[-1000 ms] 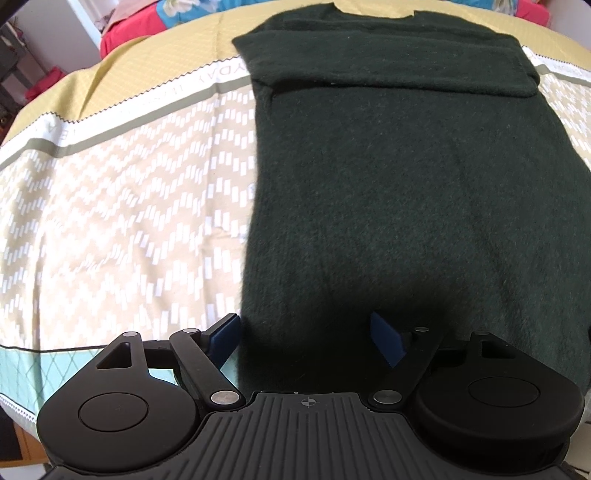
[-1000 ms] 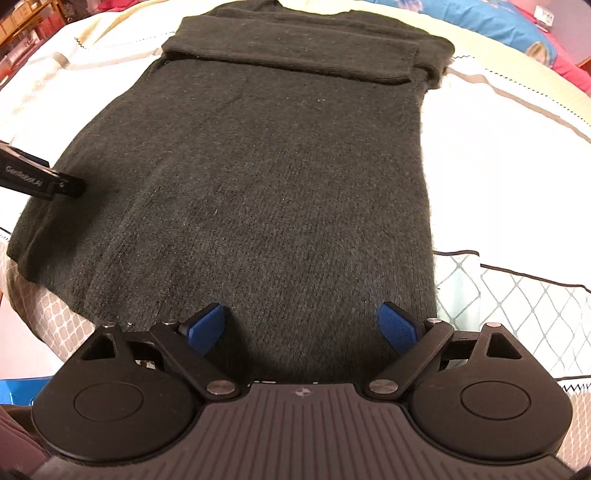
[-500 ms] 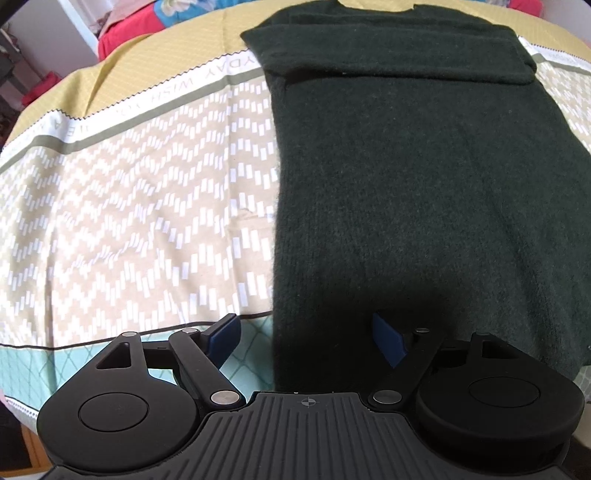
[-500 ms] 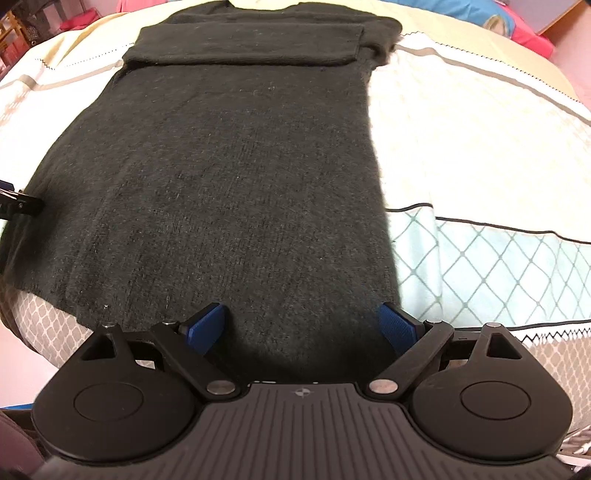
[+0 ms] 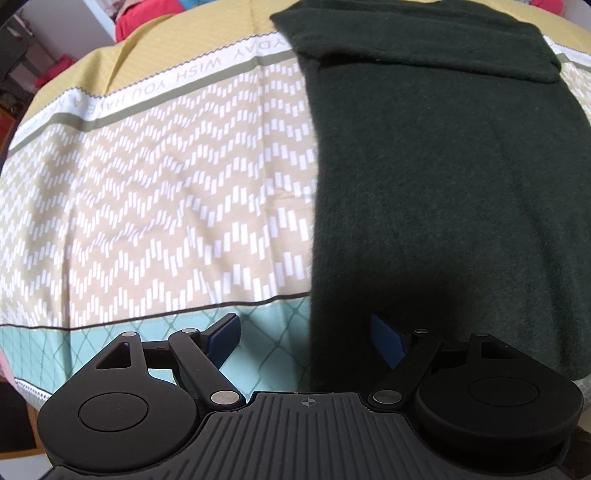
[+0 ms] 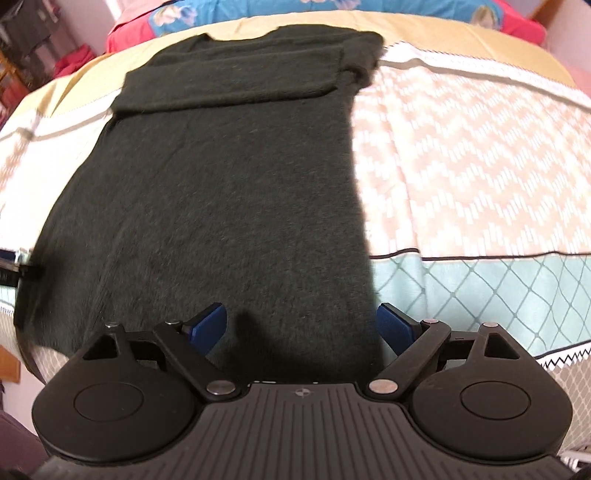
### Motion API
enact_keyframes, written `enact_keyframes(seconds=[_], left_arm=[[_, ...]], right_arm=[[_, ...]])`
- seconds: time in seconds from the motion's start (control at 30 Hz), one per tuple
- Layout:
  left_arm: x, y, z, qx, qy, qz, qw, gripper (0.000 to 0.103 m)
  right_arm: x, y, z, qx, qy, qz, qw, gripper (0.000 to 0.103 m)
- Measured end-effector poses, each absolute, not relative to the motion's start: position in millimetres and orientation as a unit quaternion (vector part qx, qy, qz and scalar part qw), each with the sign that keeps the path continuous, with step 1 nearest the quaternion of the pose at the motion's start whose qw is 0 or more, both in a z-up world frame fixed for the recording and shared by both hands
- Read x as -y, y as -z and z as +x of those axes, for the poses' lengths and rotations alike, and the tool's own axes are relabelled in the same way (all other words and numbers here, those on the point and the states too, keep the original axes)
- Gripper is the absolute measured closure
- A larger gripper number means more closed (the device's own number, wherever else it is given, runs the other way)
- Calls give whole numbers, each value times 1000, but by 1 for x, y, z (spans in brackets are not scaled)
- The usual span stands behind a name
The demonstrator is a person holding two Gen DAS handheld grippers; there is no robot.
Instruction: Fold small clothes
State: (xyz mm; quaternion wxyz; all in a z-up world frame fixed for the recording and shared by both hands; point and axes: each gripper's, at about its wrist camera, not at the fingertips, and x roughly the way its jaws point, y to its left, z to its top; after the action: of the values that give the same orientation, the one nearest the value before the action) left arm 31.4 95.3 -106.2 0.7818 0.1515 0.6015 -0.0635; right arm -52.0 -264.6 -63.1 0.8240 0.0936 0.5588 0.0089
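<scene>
A dark green knit sweater [image 5: 436,177] lies flat on the bed, sleeves folded across its top; it also shows in the right wrist view [image 6: 229,177]. My left gripper [image 5: 306,339] is open and empty, hovering at the sweater's near left hem corner, its jaws straddling the left edge. My right gripper [image 6: 301,326] is open and empty, over the near right hem corner. The left gripper's tip [image 6: 14,266] shows at the far left of the right wrist view.
The bed sheet [image 5: 147,184] is beige with white zigzag marks, a teal lattice band [image 6: 498,295] near the front edge and a yellow band at the back. Red and blue bedding [image 6: 258,14] lies beyond the sweater. The bed's front edge runs just below the grippers.
Both grippers have drawn outward and back toward the hem corners: the left shifted left so the sweater's left edge sits between its jaws, the right shifted right. Both stay open.
</scene>
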Motion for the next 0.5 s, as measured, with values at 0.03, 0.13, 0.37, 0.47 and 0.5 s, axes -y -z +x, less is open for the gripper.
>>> enact_keyframes(seconds=[0.03,0.13,0.37,0.47,0.5], left_arm=[[-96,108,33,-602,63,150,782,0],[-99,107,31,-604,63,145,781,0],[-103,108,32,-604,68,144,781,0],[-102,107,31,-603,70,146,781,0],[-102,107,30,-602,71,147,781,0]], right_arm=[[268,63,-52,-559,-7,101,823,14],[278,63,-51,-559,-6,126,819,16],[297,65,-58,-558,-9,192,808,19],[303,66,-62,-556,-5,213,804,20],[305,66,-64,-555,-3,219,802,20]])
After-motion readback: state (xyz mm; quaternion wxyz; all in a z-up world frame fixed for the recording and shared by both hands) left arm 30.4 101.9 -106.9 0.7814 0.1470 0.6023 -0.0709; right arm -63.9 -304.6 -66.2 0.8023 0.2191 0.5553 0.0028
